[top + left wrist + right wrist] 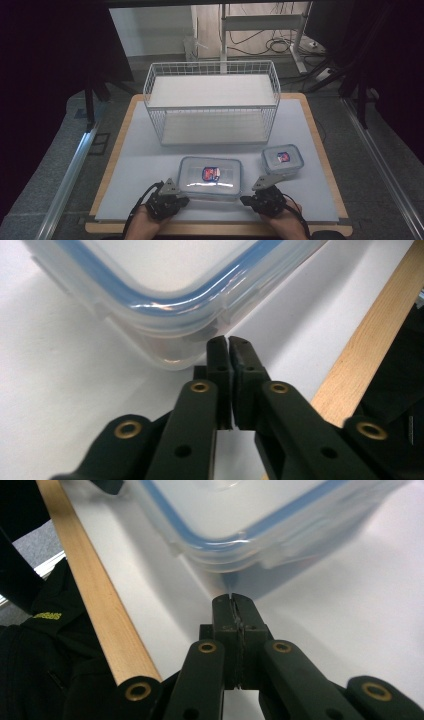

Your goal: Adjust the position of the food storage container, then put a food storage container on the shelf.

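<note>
Holding one gripper in each hand, I have both of them at the near edge of the table (320, 150), one on each side of the big plastic box (210, 177). This box lies flat with its lid on, close to the near edge and about in the middle of it. The small box (282, 161) stands near it, toward the right edge, and the wire shelf (212, 102) stands at the far side of the table.

Both tools are closed and hold nothing. On my left gripper (228, 342) the two jaws stand together with only a thin slit between them, and their tips are just at the near left corner of the big box; I cannot tell if they already touch its wall. My right gripper (233, 600) is closed too, its tips just in front of the near right corner of the same box.

I judge that the step in hand is to take this box from both ends. To do it well, I think I must first open the jaws, because closed tips can only push the box. A push at one corner alone would turn it, so both sides should work together. The wall under the lid rim looks smooth and may slip, so I would grip at the rim, where the clip of the lid gives an edge. I would keep the box level while lifting, and keep it clear of the small box on the right.
</note>
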